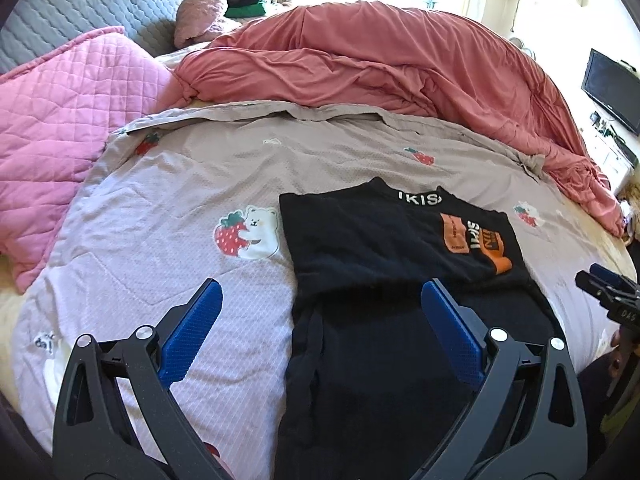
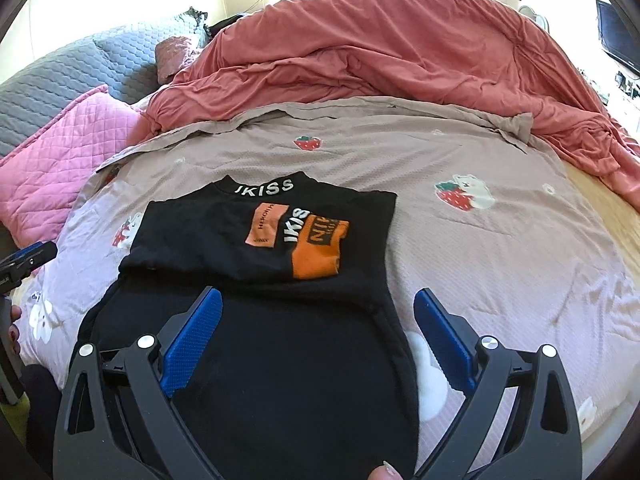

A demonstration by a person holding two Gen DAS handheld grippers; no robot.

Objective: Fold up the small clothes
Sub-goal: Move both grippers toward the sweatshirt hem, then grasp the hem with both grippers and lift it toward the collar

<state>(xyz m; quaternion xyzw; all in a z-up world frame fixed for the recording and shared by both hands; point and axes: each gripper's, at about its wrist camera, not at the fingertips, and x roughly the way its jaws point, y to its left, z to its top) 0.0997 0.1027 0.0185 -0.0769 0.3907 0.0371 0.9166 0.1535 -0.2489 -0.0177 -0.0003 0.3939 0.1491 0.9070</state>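
Garment — black, partly folded — lies flat on the bed cover, ahead of and beneath both sets of jaws. Left gripper and right gripper spread wide, holding nothing. Judgement: pinch the near hem corners evenly — fold away, edges aligned.

The shirt's near hem runs off the bottom edge in both views. The small print on its orange patch is too fine to read. The other tongs are cut by the right edge, jaws unreadable.
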